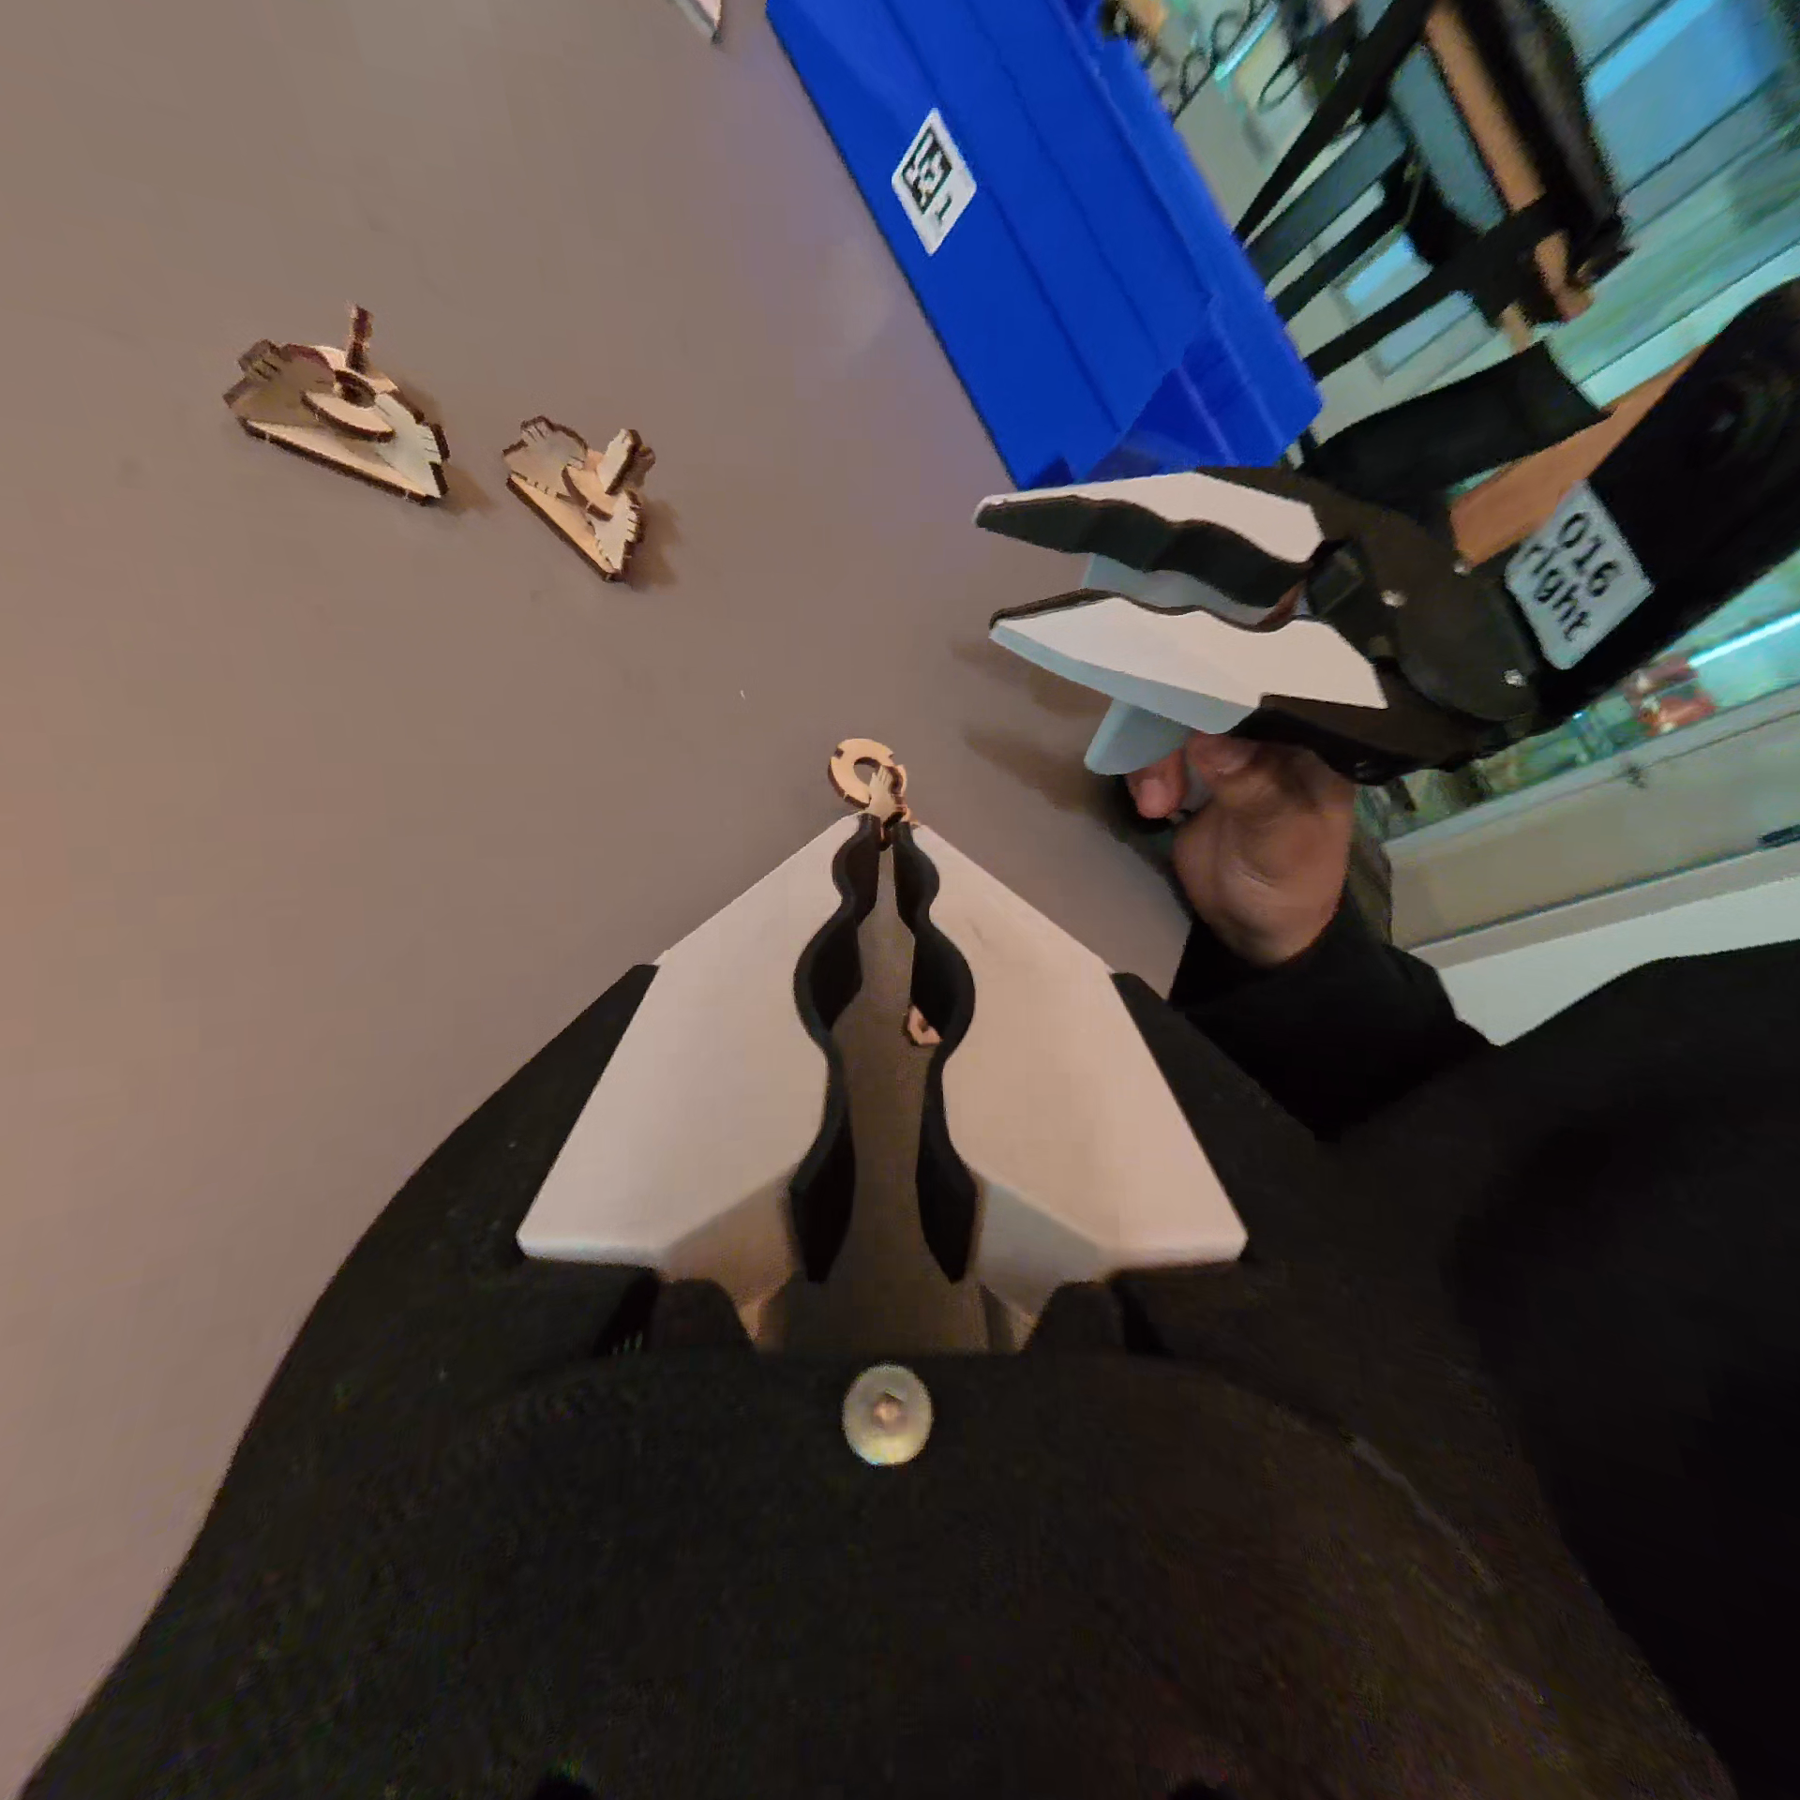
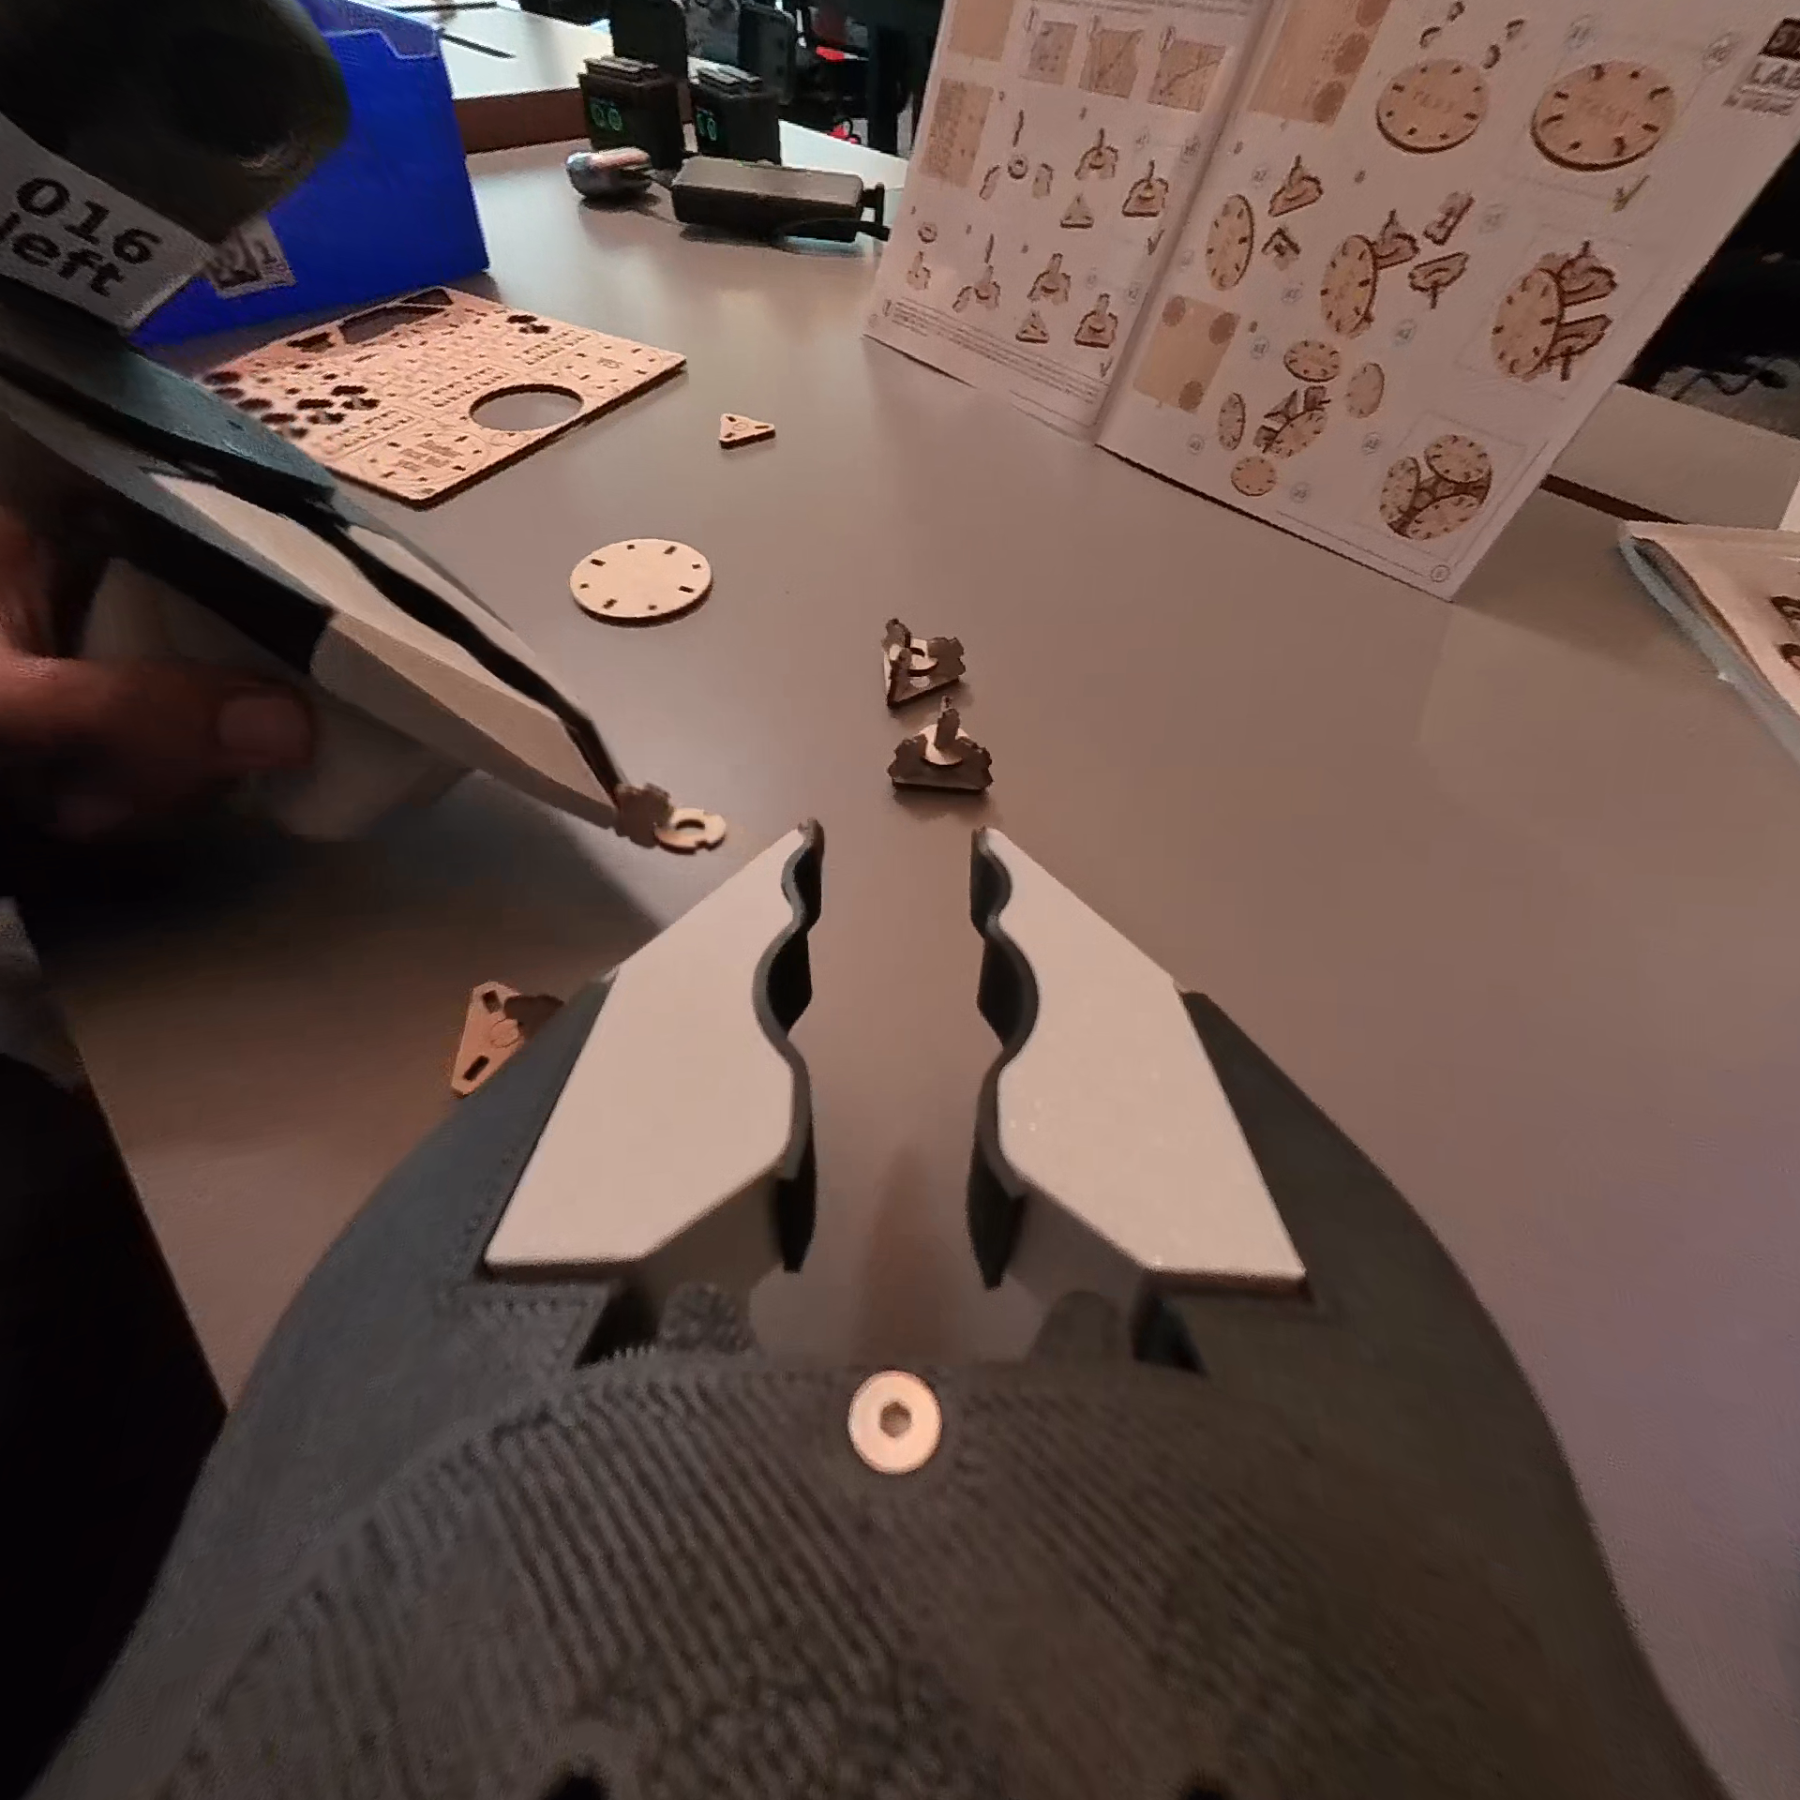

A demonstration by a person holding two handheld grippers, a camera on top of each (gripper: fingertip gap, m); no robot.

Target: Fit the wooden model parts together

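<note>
Fingertips of your left gripper (image 1: 881, 828) pinch a small wooden peg (image 2: 638, 813) poked into a ring (image 2: 693, 830) on the table (image 2: 1169, 877), near left of two assemblies (image 2: 940, 760). Your right gripper (image 2: 896, 847) hangs open, empty. Such a shallow pinch could let the peg twist or slip.

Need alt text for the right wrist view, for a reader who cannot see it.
The right gripper hovers open and empty over a grey table, while at left the left gripper pinches a small wooden peg that meets a wooden ring. Two small wooden assemblies and an open instruction sheet lie beyond.
</note>
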